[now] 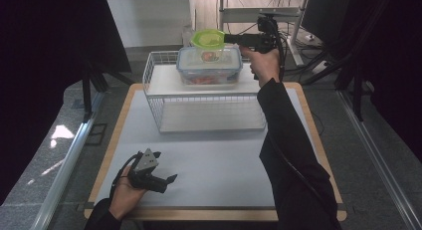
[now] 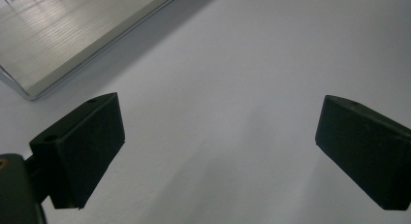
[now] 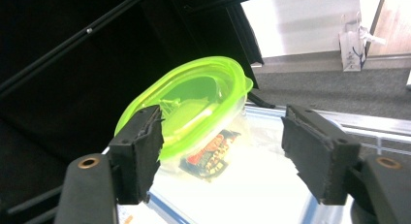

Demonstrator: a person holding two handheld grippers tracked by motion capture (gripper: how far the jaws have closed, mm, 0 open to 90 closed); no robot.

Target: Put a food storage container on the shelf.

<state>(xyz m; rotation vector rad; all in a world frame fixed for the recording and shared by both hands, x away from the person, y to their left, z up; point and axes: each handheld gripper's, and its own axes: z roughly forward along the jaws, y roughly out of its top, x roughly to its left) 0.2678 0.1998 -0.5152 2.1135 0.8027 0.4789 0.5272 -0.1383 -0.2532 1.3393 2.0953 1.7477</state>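
Note:
A small clear tub with a lime-green lid (image 1: 208,39) (image 3: 194,107) sits on top of a larger clear box with a blue-rimmed lid (image 1: 209,65) (image 3: 252,185), which stands on the upper shelf of a white wire rack (image 1: 199,98). A snack packet shows through the small tub. My right gripper (image 1: 226,39) (image 3: 223,136) is held level at the tub's right side, open; one jaw lies beside the green lid and the other stands well apart. Near the front left, my left gripper (image 1: 168,182) (image 2: 218,136) rests low over the grey mat, open, with nothing between its jaws.
The grey mat (image 1: 214,160) covers a wooden-edged table. The rack's lower shelf (image 2: 58,35) holds nothing. Behind the table are a monitor (image 1: 323,13), cables and shelving. Dark stands flank both sides, and a metal rail (image 1: 69,155) runs along the floor at left.

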